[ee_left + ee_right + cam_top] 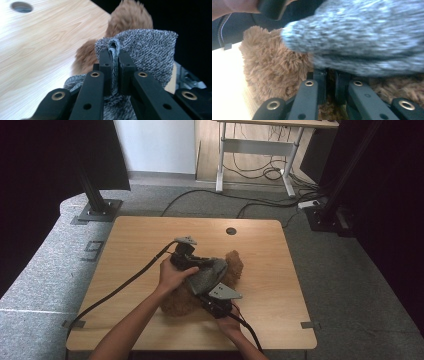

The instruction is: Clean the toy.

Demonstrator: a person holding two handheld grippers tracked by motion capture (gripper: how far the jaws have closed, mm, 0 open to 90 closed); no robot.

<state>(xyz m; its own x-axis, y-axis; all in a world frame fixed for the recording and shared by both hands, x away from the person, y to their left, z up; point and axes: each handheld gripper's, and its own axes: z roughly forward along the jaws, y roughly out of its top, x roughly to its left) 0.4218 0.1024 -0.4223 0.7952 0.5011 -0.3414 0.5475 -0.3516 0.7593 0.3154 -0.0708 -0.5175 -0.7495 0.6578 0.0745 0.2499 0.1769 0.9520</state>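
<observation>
Near the middle of the high view, a little below centre, a brown plush toy point(186, 301) lies on the wooden bench point(125, 250), and a grey knitted garment point(207, 275) is draped over its upper part. Both hands work close together over it.

The left gripper point(114, 62) has its jaws pinched shut on a folded edge of the grey knit; in the left gripper view the fabric bunches up between them and stands in a soft ridge above the tips, with the toy's fur behind it in the upper middle of the frame. The right gripper point(329, 83) sits at the lower side of the toy. Its jaws are drawn almost together with brown fur between and around them, though the blur there leaves me unsure whether they truly hold the fur or only press into it.

Everything here looks light and yielding. The knit is stretchy and will deform rather than slide as a sheet, so a grip on its hem or rolled edge, as the left jaws have, seems the surest hold. The plush is squashy, its long pile likely to slip or pull loose if only the fur tips are caught; a deeper bite on a limb or a fold of the body would hold better. Nothing appears fragile, but pulling hard on the knit may drag the whole toy across the smooth bench.
</observation>
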